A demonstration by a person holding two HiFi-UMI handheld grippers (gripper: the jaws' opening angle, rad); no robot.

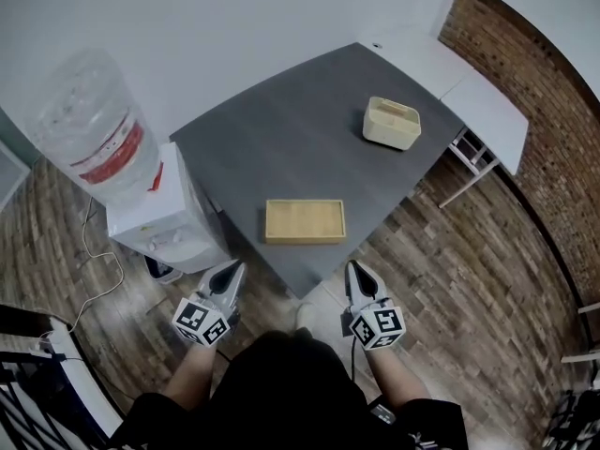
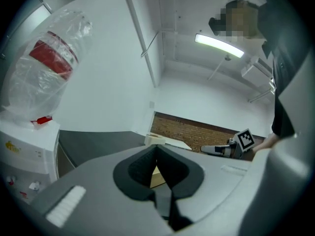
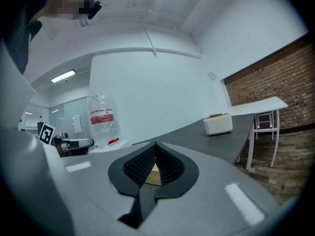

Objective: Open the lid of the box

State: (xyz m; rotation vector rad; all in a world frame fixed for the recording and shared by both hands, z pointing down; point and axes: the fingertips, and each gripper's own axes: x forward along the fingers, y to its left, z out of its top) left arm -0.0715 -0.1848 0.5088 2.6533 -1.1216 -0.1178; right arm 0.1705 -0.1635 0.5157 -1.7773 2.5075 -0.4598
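Note:
A flat light-wood box point(image 1: 305, 221) lies near the front edge of the dark grey table point(image 1: 281, 139), its lid down. A cream box point(image 1: 392, 122) with a tan top stands at the table's far right, and also shows as the cream box point(image 3: 218, 123) in the right gripper view. Both grippers are held low, in front of the table and short of its edge. My left gripper point(image 1: 231, 272) is shut and empty, left of the wooden box. My right gripper point(image 1: 356, 272) is shut and empty, to that box's right. A sliver of the wooden box point(image 2: 156, 177) shows behind the closed left jaws.
A white water dispenser point(image 1: 159, 218) with a big clear bottle point(image 1: 94, 139) stands against the table's left side. A white table point(image 1: 478, 87) adjoins the far right, with a stool point(image 1: 473, 153) under it and a brick wall point(image 1: 534, 92) behind. The floor is wood.

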